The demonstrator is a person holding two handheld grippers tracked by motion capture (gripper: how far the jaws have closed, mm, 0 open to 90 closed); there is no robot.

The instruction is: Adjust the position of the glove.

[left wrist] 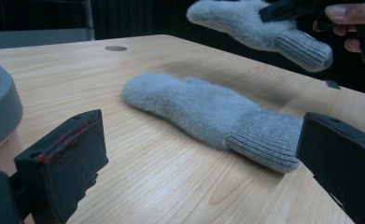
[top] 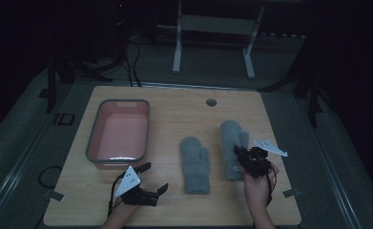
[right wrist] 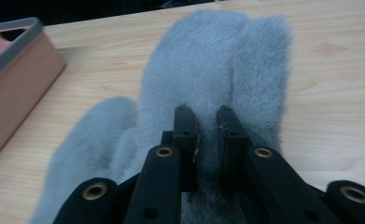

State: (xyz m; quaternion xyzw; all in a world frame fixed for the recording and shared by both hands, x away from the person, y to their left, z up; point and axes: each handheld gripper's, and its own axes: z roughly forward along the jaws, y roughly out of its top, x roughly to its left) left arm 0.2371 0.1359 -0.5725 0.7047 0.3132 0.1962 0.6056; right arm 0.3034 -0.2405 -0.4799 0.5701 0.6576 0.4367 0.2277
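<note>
Right gripper [right wrist: 207, 119] pinches grey mitten [right wrist: 217, 60]; no legible label, seemingly.

A grey mitten [left wrist: 208, 116] lies flat on the wooden table [left wrist: 171, 182] at the centre, its ribbed cuff toward 4 o'clock. At 1 o'clock a second mitten [left wrist: 259, 28] hangs above the table, pinched by the right gripper [left wrist: 283, 9] in a hand [left wrist: 348, 23]. A grey tub rim [left wrist: 0, 107] sits at 9 o'clock. The left gripper's own black jaws stand wide apart at 7 and 4 o'clock, nothing between them.

A dim room with grey floor [top: 26, 129] and a white-legged frame [top: 212, 28] behind the wooden table [top: 174, 119].
</note>
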